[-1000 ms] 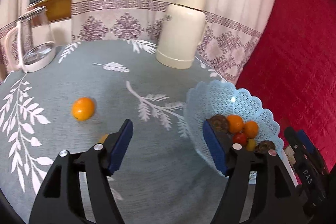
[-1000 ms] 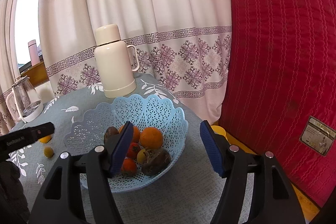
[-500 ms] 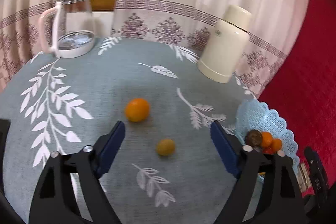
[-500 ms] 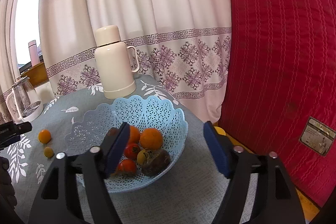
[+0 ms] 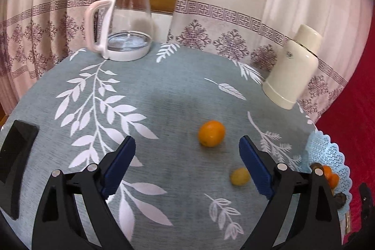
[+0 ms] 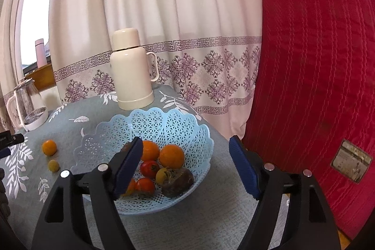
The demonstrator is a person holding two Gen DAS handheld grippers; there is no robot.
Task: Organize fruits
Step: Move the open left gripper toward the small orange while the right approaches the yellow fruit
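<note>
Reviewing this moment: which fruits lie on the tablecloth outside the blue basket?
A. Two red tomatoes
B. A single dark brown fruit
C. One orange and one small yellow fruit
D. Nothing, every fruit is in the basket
C: the orange and the small yellow fruit sit apart on the tablecloth, left of the blue basket.

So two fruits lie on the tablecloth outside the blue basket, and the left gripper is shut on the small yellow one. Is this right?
Not quite. The left gripper is open and holds nothing; the small yellow fruit lies free on the tablecloth near the orange, outside the blue basket. The left wrist view shows it.
</note>
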